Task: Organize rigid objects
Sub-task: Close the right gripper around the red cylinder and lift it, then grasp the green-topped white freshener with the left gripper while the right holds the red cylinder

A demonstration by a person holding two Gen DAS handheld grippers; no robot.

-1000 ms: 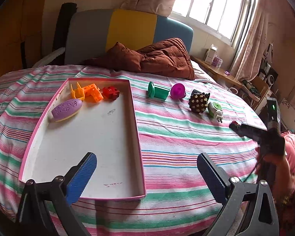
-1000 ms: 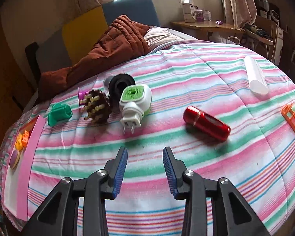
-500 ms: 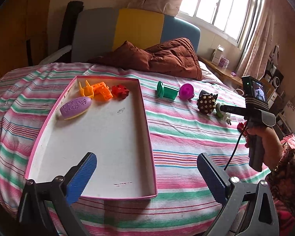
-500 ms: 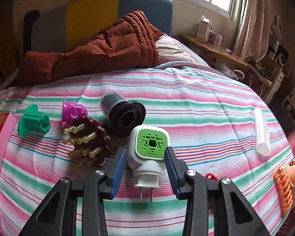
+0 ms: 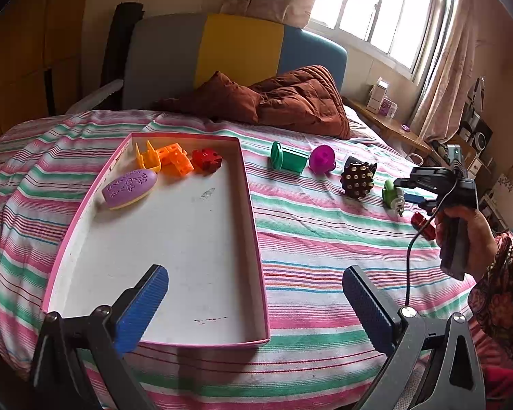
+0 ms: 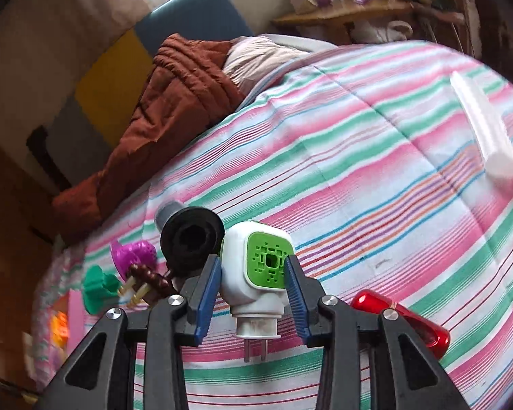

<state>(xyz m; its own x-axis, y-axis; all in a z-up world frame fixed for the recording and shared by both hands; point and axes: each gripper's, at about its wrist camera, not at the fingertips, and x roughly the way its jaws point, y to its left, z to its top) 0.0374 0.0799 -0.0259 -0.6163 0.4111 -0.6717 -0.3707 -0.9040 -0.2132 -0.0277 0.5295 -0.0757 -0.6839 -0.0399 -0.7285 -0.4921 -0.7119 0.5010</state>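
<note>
My right gripper (image 6: pixel 253 280) is shut on the white and green plug-in device (image 6: pixel 256 270) and holds it lifted off the striped bed cover; it also shows in the left wrist view (image 5: pixel 391 193). My left gripper (image 5: pixel 253 290) is open and empty above the near end of the pink-rimmed white tray (image 5: pixel 258 239). In the tray lie a purple oval piece (image 5: pixel 130 188), yellow and orange blocks (image 5: pixel 164 159) and a red block (image 5: pixel 207 160). On the cover sit a green spool (image 5: pixel 285 160), a magenta piece (image 5: pixel 321 159) and a brown spiked piece (image 5: pixel 357 181).
A black cylinder (image 6: pixel 191 239) lies just left of the held device. A red cylinder (image 6: pixel 403 317) lies at the right, a white tube (image 6: pixel 485 130) farther off. A brown quilt (image 5: pixel 284 102) is heaped at the headboard. A wooden shelf (image 6: pixel 342 13) stands beyond the bed.
My right gripper has closed on the plug-in device and raised it, tilting as it lifts. My left gripper has stayed open over the tray's near end.
</note>
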